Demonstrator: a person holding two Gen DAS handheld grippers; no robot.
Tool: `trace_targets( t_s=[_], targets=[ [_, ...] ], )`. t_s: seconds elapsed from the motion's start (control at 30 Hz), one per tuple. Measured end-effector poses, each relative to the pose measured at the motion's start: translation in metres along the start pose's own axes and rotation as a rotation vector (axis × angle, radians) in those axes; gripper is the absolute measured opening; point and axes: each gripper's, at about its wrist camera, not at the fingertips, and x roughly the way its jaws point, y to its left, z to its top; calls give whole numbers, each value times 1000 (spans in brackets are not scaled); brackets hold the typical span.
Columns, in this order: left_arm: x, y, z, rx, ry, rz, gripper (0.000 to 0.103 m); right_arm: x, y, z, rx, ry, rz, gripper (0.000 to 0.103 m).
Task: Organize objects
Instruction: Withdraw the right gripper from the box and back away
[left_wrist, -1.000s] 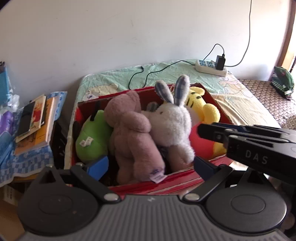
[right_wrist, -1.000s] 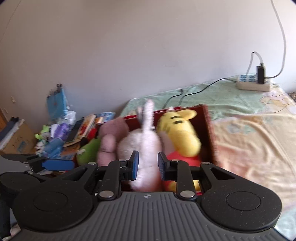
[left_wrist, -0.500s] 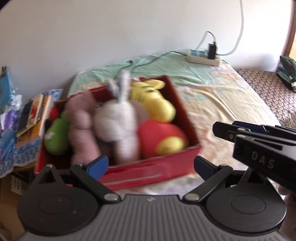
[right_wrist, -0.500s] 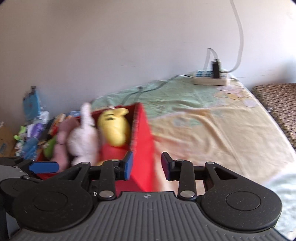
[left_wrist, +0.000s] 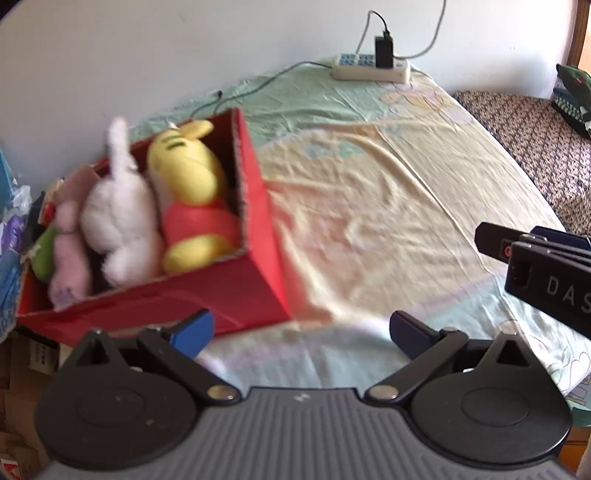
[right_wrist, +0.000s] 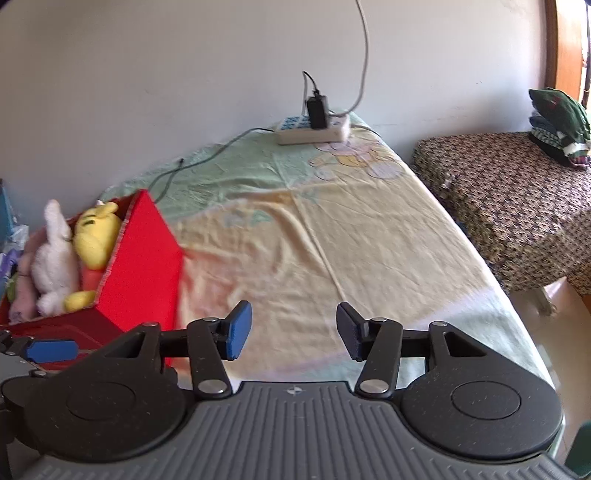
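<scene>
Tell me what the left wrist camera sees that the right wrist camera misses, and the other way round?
Only the left view shows the green plush at the box's far end, plus the right gripper from the side. Only the right view shows the whole patterned bench with folded clothes on it, plus one blue pad of the left gripper. Both show the red box of plush toys, the yellow plush, the white rabbit, the bedsheet and the power strip.

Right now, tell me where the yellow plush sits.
The yellow plush lies inside the red box, against its right wall, beside the white bunny; left side in both views.
</scene>
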Motion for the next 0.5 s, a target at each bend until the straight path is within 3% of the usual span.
trace_targets(
  t_s=[0.1, 0.5],
  targets=[
    [6, -9, -1, -15, 25, 10, 101, 3, -8, -3, -4, 14, -28, 63],
    [2, -1, -1, -92, 56, 70, 101, 15, 3, 2, -55, 62, 18, 66]
  ],
)
